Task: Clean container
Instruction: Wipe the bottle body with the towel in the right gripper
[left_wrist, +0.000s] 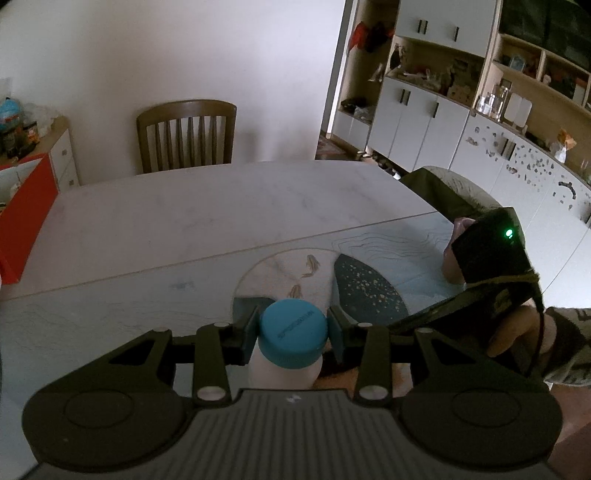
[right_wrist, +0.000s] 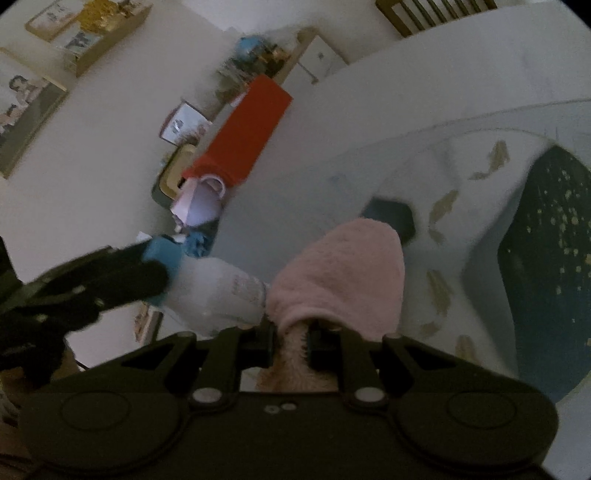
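While our left gripper (left_wrist: 291, 328) pinches the white container (left_wrist: 284, 371) at its blue cap (left_wrist: 292, 338), low in the frame's centre above the tabletop (left_wrist: 221, 206), our right gripper (right_wrist: 290, 341) has its jaws clamped on a pink cloth (right_wrist: 340, 273) touching the container's side.

A dim room with a plain white wall (left_wrist: 147, 55) holds a pale table (left_wrist: 221, 206) with a wooden chair (left_wrist: 186, 136) behind it, a red box (left_wrist: 26, 210) at the left and white shelving (left_wrist: 461, 92) along the right.
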